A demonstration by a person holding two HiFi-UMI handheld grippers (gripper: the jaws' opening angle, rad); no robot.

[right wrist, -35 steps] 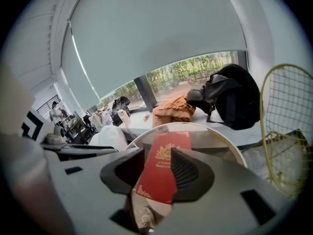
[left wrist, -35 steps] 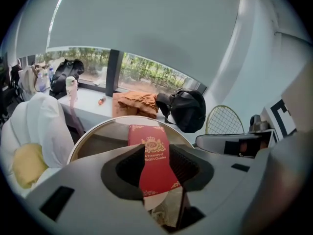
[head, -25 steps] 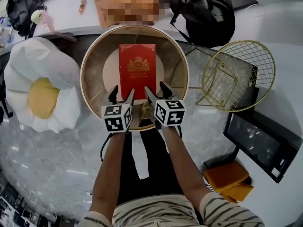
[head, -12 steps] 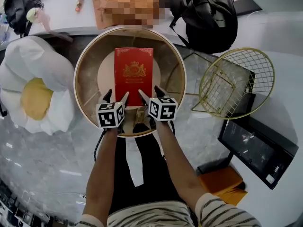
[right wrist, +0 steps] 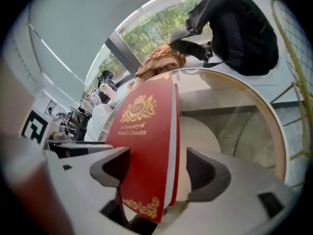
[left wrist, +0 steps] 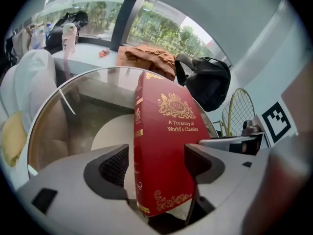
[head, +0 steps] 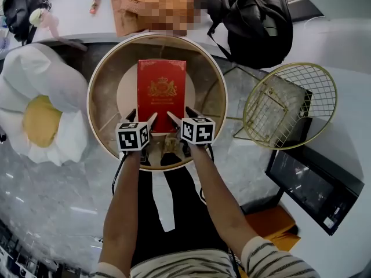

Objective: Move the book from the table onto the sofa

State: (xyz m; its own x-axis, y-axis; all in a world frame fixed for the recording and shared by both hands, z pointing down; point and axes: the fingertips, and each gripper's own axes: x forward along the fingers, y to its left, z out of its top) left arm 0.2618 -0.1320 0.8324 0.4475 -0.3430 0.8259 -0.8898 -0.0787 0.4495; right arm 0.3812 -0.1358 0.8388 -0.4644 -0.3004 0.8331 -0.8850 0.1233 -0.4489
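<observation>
A red hardcover book (head: 161,91) with gold print lies flat on the round glass table (head: 90,106) with a gold rim. My left gripper (head: 144,116) is at the book's near left corner, my right gripper (head: 178,113) at its near right corner. In the left gripper view the spine corner of the book (left wrist: 164,146) stands between the jaws of the left gripper (left wrist: 157,163), with a gap beside the left pad. In the right gripper view the page-edge corner of the book (right wrist: 146,136) lies between the jaws of the right gripper (right wrist: 157,170). Both pairs of jaws have just been opening and stand open.
A white and yellow flower-shaped cushion (head: 35,114) lies left of the table. A black backpack (head: 255,19) and an orange cloth (head: 156,4) sit behind it. A gold wire stand (head: 290,103) and a dark framed panel (head: 313,190) are at the right.
Both grippers have come down onto the near corners of the book, and their jaws have spread wider around it. The book has not moved on the table.
</observation>
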